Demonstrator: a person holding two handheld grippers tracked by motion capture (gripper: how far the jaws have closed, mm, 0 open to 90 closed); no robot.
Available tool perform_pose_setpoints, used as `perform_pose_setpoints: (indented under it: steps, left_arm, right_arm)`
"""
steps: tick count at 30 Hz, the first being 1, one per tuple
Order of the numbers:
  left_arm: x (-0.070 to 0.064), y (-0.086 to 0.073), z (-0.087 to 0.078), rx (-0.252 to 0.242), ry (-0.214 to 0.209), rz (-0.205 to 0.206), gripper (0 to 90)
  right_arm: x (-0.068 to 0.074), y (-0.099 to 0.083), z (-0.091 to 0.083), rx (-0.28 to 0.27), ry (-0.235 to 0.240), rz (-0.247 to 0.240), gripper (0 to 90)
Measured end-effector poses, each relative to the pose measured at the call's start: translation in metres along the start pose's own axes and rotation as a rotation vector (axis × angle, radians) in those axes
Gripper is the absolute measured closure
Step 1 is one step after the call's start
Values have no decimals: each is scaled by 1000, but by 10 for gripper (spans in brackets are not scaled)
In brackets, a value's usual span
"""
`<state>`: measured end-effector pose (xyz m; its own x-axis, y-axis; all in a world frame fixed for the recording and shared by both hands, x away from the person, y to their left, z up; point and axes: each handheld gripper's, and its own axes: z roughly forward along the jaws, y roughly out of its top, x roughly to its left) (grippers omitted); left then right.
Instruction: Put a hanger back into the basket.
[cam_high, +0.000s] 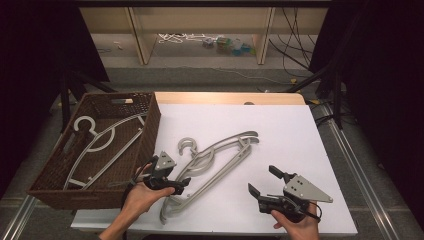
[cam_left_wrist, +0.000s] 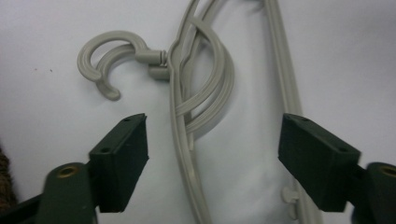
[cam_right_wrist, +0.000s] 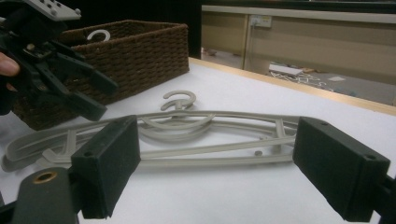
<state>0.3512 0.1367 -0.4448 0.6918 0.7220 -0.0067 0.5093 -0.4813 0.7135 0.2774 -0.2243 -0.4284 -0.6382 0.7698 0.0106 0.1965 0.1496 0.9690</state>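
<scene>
High view: two stacked grey plastic hangers (cam_high: 215, 160) lie at frame centre on the white surface (cam_high: 290, 135). A wicker basket (cam_high: 150, 125) at left holds one more hanger (cam_high: 102, 142). The left tongs (cam_high: 172, 184) hover over the stack's lower arm; the right tongs (cam_high: 260, 181) wait at lower right, well apart.

Left gripper view: the left tongs are wide open, holding nothing, and straddle the hanger bars below the hooks (cam_left_wrist: 109, 60). Lower squarely and close on one bar only, to avoid lifting both.

Right gripper view: the right tongs are wide open, empty, facing the hangers at mid-frame.
</scene>
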Motion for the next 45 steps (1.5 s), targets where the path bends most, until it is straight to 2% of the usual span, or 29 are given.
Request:
perform_pose_setpoints:
  steps: [3, 4, 6, 7, 8, 9, 10, 12, 14, 16, 18, 19, 20, 21, 24, 25, 26, 27, 29, 30, 31, 32, 33, 34, 36, 39, 41, 42, 45]
  left_arm:
    - [2, 3, 7, 26, 3, -15, 307]
    - [4, 7, 14, 60, 5, -32, 311]
    - [6, 9, 19, 70, 6, -34, 315]
    - [7, 10, 22, 74, 4, -40, 372]
    - [8, 12, 29, 91, 5, -47, 377]
    - [8, 12, 29, 91, 5, -47, 384]
    - [8, 13, 33, 125, -4, -30, 401]
    - [8, 13, 35, 146, 3, -25, 419]
    - [8, 13, 37, 144, 2, -17, 426]
    - [11, 12, 39, 152, 4, -34, 474]
    - [12, 12, 40, 154, 8, -29, 485]
    - [12, 12, 41, 154, 9, -43, 496]
    - [15, 11, 42, 162, 4, -48, 545]
    - [15, 11, 42, 162, 4, -48, 553]
    - [18, 11, 43, 199, -14, -59, 569]
    - [17, 11, 44, 205, -6, -60, 581]
    - [17, 9, 47, 175, 1, -72, 590]
    - [19, 10, 45, 202, -6, -66, 608]
    - [20, 10, 47, 194, 3, -76, 648]
    - [21, 9, 48, 172, 10, -78, 681]
    - [22, 8, 49, 177, 2, -76, 701]
    - [24, 8, 48, 207, -23, -77, 710]
    - [24, 7, 49, 207, -41, -90, 716]
    - [24, 6, 50, 193, -45, -92, 717]
    - [25, 6, 49, 201, -54, -95, 758]
    - [25, 5, 49, 167, -40, -109, 771]
    - [26, 7, 46, 180, -51, -107, 780]
    - [25, 6, 46, 156, -38, -127, 785]
    - [26, 7, 44, 130, -41, -147, 793]
  right_arm:
    - [0, 0, 0, -11, -2, 0, 159]
    - [0, 0, 1, -13, 7, -1, 159]
    - [0, 0, 0, -9, 13, 0, 159]
    - [0, 0, 0, -17, 12, -1, 159]
    - [0, 0, 0, -17, 13, -1, 159]
    - [0, 1, 0, -19, 14, 0, 159]
    - [1, 1, 0, -6, 24, 20, 159]
    - [0, 1, 0, -19, 16, -1, 159]
    - [0, 1, 0, -18, 16, -1, 159]
    - [2, 1, -1, 1, 17, 11, 160]
    - [1, 1, 0, -14, 21, 4, 160]
    - [1, 0, 1, -13, 28, 4, 160]
    - [1, 1, 1, -13, 29, 5, 160]
    - [1, 1, 1, -13, 29, 5, 160]
    - [1, 0, 1, -9, 28, 7, 161]
    - [1, 0, 1, -9, 27, 10, 161]
    - [1, 0, 1, -13, 25, 10, 161]
    - [1, 0, 1, -10, 28, 8, 161]
    - [2, 0, 1, -15, 27, 15, 161]
    - [1, 0, 1, -6, 22, 9, 161]
    - [1, 0, 1, -6, 24, 9, 161]
    - [1, 0, 1, -12, 29, 8, 162]
    - [1, 0, 1, -11, 29, 8, 162]
    - [1, 0, 1, -9, 29, 9, 162]
    - [1, 0, 1, -11, 29, 9, 163]
    - [1, 0, 2, -17, 30, 15, 164]
    - [1, 1, 1, -4, 27, 8, 164]
    - [1, 0, 1, -9, 29, 9, 165]
    - [1, 1, 0, 0, 25, 7, 165]
